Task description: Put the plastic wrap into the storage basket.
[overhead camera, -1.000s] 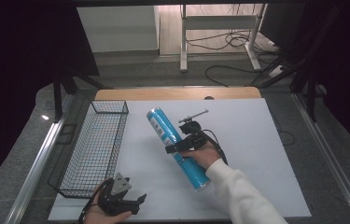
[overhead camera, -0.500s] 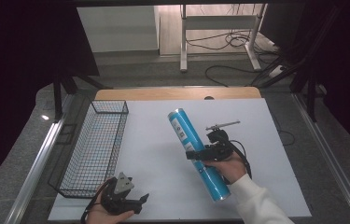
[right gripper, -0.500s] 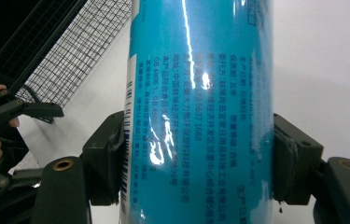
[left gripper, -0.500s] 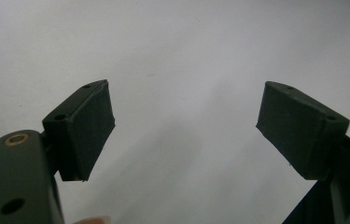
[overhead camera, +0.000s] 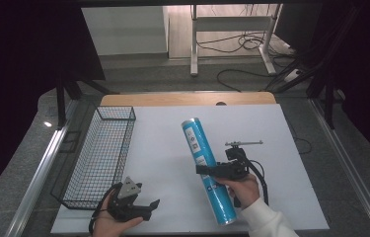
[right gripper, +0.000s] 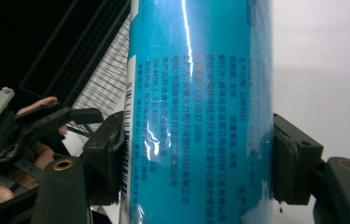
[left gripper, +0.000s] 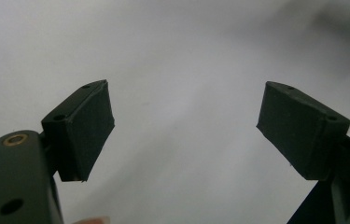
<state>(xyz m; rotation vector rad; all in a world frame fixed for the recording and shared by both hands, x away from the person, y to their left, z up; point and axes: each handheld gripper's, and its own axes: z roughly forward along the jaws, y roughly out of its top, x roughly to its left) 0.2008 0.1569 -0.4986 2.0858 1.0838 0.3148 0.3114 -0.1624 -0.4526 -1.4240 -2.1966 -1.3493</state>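
Tube, blue, glossy, stiff and probably slick, sits clamped mid-length in the right gripper, the basket at 9 o'clock, while the left gripper gapes wide, empty.

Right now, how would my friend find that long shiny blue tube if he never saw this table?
Look at the white table top; a black wire basket sits along its left edge. Right of the middle lies the long shiny blue cylinder tube, clamped between the jaws of the right gripper. It is the one bright blue thing there, with small printed text and a white label.
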